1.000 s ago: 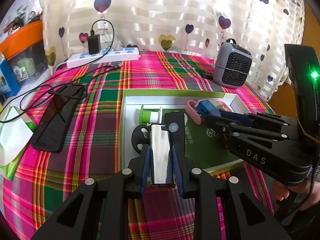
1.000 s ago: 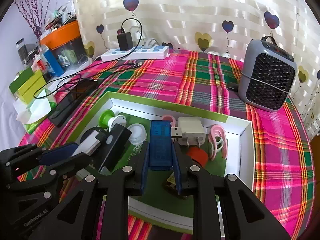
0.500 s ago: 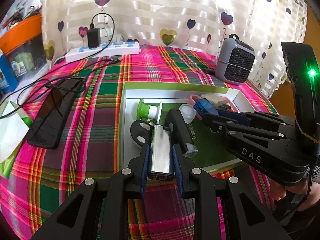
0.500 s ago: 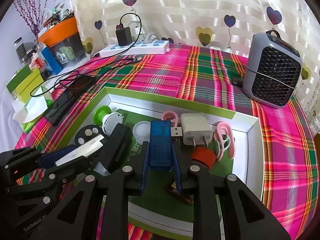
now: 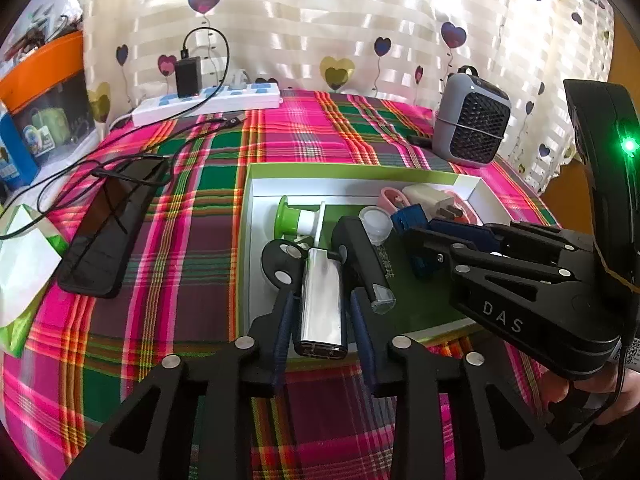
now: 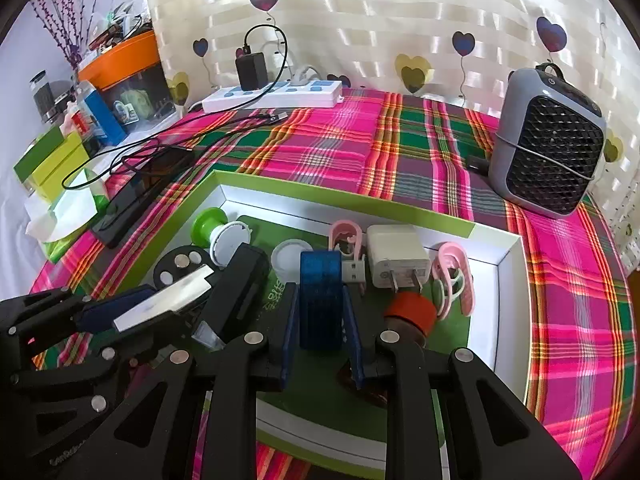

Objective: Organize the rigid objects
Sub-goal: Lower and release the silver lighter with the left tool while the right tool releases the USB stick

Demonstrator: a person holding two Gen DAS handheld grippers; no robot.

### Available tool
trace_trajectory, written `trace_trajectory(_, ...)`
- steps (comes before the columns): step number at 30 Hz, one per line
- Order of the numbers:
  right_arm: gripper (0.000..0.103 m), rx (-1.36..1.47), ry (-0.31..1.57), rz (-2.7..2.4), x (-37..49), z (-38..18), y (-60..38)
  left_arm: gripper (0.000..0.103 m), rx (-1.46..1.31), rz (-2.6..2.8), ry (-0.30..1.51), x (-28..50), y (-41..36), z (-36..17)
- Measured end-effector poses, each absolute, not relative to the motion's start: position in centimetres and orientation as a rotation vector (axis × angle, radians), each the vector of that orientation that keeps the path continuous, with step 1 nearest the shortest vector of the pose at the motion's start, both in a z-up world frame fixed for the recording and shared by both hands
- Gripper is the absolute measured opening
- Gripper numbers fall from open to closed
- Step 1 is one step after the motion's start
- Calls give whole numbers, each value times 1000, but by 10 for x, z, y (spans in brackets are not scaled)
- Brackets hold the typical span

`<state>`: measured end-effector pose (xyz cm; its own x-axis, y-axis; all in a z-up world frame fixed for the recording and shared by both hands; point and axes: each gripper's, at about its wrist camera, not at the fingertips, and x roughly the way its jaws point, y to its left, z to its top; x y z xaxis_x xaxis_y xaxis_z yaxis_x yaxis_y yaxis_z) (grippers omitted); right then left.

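**Two grippers over the green-rimmed tray, one letting go, one still pinching**

At the far left of the plaid tablecloth [image 5: 192,240] a long black flat device [image 5: 108,232] lies with a cable across it, well apart from the tray [image 5: 352,171]. Inside the tray's left end sits a green-and-white spool [image 5: 298,220], with a black disc [image 5: 280,256] just nearer. The left gripper [image 5: 323,320] straddles a shiny silver lighter-shaped block [image 5: 322,304] at the tray's near left edge; its jaws have just been opening, and a slim gap now shows between each blue pad and the block, which lies between them. A black bar-shaped tool [image 5: 360,256] lies just to the right. Farther right, the right gripper [image 6: 321,320] is pressed onto a blue USB stick [image 6: 320,300] above the tray's green floor. Right of that lie a white charger plug [image 6: 396,256], a red cap [image 6: 410,312] and pink clips [image 6: 454,276]. A grey fan heater [image 6: 548,144] stands at the far right
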<state>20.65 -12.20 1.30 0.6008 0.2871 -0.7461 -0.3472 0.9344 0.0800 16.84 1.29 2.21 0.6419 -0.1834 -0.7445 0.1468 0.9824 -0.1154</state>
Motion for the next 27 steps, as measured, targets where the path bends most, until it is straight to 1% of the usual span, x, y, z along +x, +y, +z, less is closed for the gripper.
trace_trajectory(8, 25, -67, 847, 355, 205, 14, -123, 33, -42, -175, 849, 164, 13, 24)
trace_trajectory(13, 34, -61, 839, 355, 199, 16, -123, 35, -32, -163, 841, 158, 13, 27)
trace_trajectory(27, 34, -16, 779, 300, 147, 36, -135, 35, 3, -131, 788, 118, 5, 46)
